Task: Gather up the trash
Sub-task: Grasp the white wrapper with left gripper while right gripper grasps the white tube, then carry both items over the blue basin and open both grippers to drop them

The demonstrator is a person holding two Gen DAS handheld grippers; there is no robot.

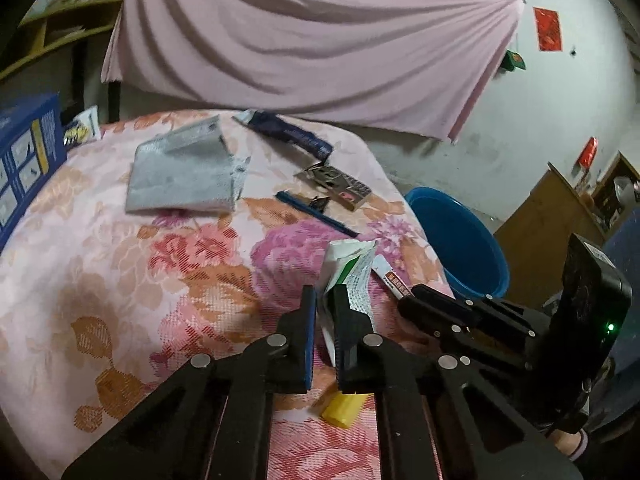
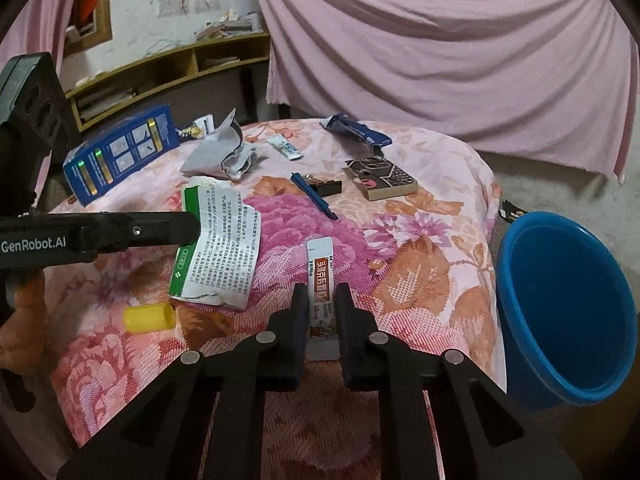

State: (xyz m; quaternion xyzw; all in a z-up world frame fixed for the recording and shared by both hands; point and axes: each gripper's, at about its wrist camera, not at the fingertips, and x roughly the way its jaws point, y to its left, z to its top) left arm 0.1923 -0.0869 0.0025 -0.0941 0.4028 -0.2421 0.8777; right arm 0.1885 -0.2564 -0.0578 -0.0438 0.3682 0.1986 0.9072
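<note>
While both tongs are clamped, the left tongs (image 1: 323, 300) grip a torn white-and-green leaflet (image 2: 218, 240) and the right tongs (image 2: 320, 300) pinch a narrow white sachet (image 2: 319, 268) with an orange label, both on the floral-covered table (image 2: 420, 280). A blue basin (image 2: 560, 312) stands just past the table's right edge, apart from it. Bare cloth lies between the held pieces and the far clutter. Only the right view shows the yellow cap (image 2: 149, 317) whole and the leaflet's printed face.
</note>
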